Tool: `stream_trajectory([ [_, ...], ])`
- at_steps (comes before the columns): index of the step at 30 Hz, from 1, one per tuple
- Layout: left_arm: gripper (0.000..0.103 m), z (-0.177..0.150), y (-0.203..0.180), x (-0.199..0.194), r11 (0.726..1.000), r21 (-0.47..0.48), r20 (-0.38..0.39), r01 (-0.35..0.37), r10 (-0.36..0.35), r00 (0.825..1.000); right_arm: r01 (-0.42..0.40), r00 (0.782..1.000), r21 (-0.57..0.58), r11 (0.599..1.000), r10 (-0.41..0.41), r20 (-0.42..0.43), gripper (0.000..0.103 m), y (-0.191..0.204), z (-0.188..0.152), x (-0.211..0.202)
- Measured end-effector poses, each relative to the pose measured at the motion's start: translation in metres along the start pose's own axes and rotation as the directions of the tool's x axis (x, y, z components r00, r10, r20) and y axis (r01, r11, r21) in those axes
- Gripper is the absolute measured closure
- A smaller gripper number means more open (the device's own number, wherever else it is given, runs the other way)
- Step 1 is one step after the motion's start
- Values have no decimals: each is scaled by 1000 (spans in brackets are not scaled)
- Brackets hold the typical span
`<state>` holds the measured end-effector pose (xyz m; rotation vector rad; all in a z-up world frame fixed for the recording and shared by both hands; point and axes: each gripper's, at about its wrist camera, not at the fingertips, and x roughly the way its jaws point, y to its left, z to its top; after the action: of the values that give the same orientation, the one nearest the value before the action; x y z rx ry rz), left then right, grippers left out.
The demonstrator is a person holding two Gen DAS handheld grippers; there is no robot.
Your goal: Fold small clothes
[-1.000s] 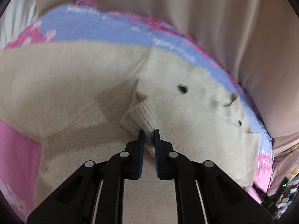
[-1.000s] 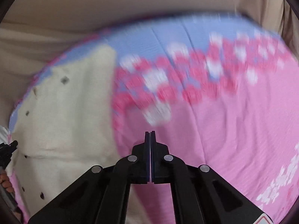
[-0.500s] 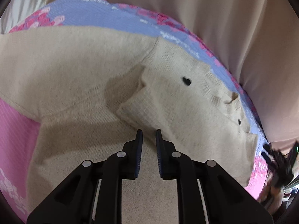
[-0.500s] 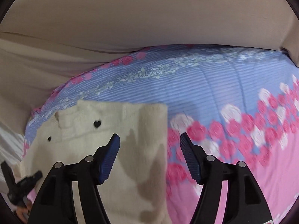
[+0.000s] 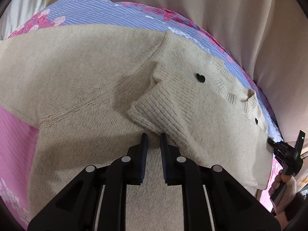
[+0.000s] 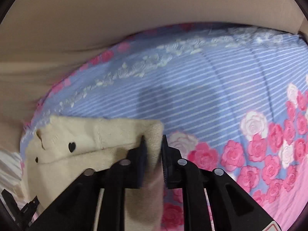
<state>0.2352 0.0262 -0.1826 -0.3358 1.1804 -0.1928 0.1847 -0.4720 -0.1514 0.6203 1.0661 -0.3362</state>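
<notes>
A cream knit sweater (image 5: 80, 80) with small black heart buttons lies on a floral bedsheet (image 5: 107, 13). One sleeve is folded across its chest, the ribbed cuff (image 5: 159, 113) lying just ahead of my left gripper (image 5: 153, 136). The left gripper hovers over the sweater with its jaws slightly apart and empty. My right gripper (image 6: 153, 140) is closed on the sweater's right edge (image 6: 154, 132), cloth filling the gap between its fingers. The sweater body shows in the right wrist view (image 6: 80, 144).
The sheet is blue-striped with pink roses (image 6: 269, 138) and pink further out. A beige curtain or wall (image 5: 221, 9) stands behind the bed. The right gripper and the hand holding it show at the left view's right edge (image 5: 288, 157).
The right gripper, wide open half a second ago, has moved onto the sweater's edge and closed on it. The left gripper has let go of the cuff and opened slightly.
</notes>
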Motion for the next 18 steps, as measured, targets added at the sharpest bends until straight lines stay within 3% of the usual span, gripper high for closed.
stream_trajectory([
  [2,90,0,7,-5,998,-48,2,51,-51,999,-31,998,35,999,29,50,72,0,-1,-23],
  [4,90,-1,22,-21,984,-118,51,134,-129,990,-67,991,24,997,64,119,68,4,-10,-53],
  [6,80,-2,43,-39,972,-178,110,153,-135,985,-83,984,-23,996,86,153,59,10,-31,-83],
  [8,68,-3,80,-60,955,-272,178,121,-73,981,-64,986,-95,993,77,148,56,17,-58,-100],
  [12,65,2,176,-96,876,-480,254,44,91,963,-3,997,-208,978,18,73,56,29,-120,-111],
  [13,64,6,206,-105,848,-529,257,8,151,955,-12,999,-212,977,21,39,56,30,-138,-114],
  [16,64,23,273,-124,798,-595,259,-89,295,919,-12,1000,-213,977,8,-23,53,30,-180,-121],
  [18,64,36,309,-131,764,-634,255,-122,356,899,-18,997,-223,975,1,-75,53,36,-204,-122],
])
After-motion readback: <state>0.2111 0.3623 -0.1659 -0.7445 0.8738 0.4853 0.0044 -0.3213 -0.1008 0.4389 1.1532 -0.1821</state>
